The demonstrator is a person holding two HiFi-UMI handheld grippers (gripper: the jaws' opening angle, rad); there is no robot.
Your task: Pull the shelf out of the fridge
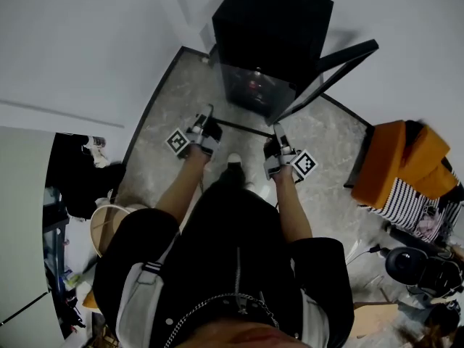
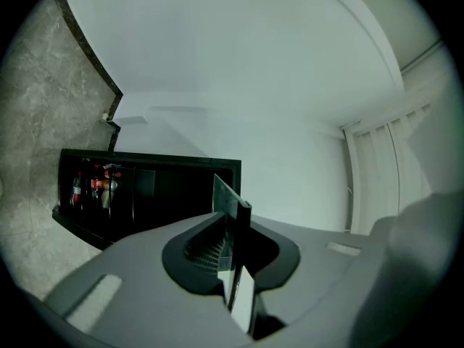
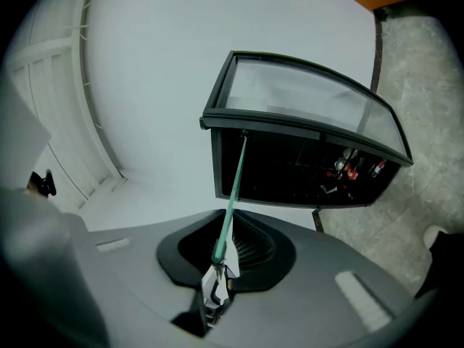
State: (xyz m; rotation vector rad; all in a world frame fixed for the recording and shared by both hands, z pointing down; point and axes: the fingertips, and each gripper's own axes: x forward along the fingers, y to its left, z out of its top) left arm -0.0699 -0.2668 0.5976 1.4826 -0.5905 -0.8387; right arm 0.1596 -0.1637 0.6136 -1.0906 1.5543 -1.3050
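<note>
1. Pale, grey-veined stone floor (image 1: 333, 133) meets a plain white wall (image 2: 239, 64). A boxy black fridge (image 1: 272, 20) stands against that wall, ahead of both sets of jaws.
2. Its door (image 1: 341, 67) is swung wide open: a dark frame around clear glass, off to the far side of the right jaws.
3. The shelf (image 1: 243, 127) hangs between the two grippers, stretched from one pair of jaws to the other. It sits just in front of the fridge opening and looks clear of it.
4. The left gripper (image 2: 230, 259) has its jaws closed on one side edge of the shelf. The pane stands up out of them edge-on, and the fridge lies well beyond them and to one side.
5. The right gripper (image 3: 221, 256) is clamped on the opposite edge. From there the glass shows as a thin green-tinted line running forward from the jaws toward the fridge.
6. Progress, as I judge it: the pull looks done or nearly done, since no part of the shelf appears to be inside the cabinet. What is left is to carry it away and set it down somewhere; no spot for that is evident.
7. Materials: the shelf is a thin, flat, rigid glass sheet, smooth and see-through, with a dark trim (image 2: 245, 207) along one edge.
8. The fridge shell is matt black and sharp-cornered. Red cans (image 2: 94, 187) show dimly inside, far beyond the jaws.
</note>
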